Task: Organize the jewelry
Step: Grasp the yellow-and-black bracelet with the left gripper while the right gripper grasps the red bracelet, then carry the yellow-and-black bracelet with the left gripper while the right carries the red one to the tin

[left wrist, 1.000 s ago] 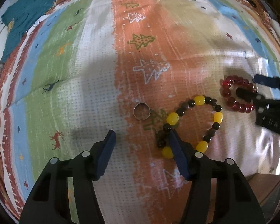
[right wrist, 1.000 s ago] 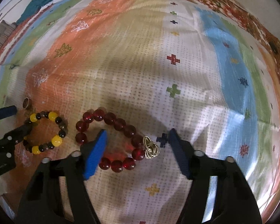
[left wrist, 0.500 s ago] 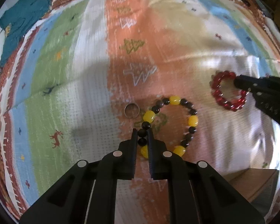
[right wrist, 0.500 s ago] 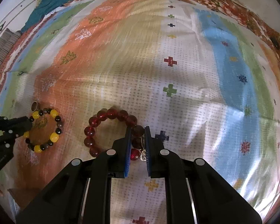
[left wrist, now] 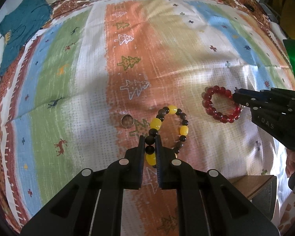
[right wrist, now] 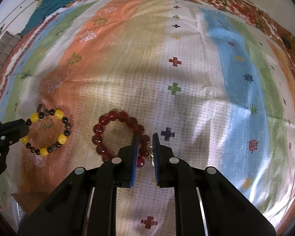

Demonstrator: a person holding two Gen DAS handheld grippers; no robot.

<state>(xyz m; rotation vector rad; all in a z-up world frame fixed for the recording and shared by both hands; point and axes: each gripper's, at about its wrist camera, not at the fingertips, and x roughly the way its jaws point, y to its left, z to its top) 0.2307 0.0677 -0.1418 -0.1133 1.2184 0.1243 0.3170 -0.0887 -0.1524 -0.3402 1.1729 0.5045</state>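
A yellow and dark bead bracelet (left wrist: 172,123) lies on the striped cloth; my left gripper (left wrist: 149,137) is shut on its near beads. A small metal ring (left wrist: 127,121) lies just left of it. A red bead bracelet (left wrist: 214,104) with a gold charm lies to the right; my right gripper (right wrist: 144,137) is shut on its beads next to the charm (right wrist: 150,153). In the right wrist view the yellow bracelet (right wrist: 49,131) sits at the left with the left gripper (right wrist: 27,126) on it. In the left wrist view the right gripper (left wrist: 236,95) comes in from the right.
A patterned striped cloth (left wrist: 88,78) covers the surface. A teal garment (left wrist: 19,31) lies at the far left corner. A brown wooden edge (left wrist: 251,184) shows below the cloth at the near right.
Both grippers went from open to shut, the left on the yellow bracelet, the right on the red one. Both have since drawn back a little with the beads held.
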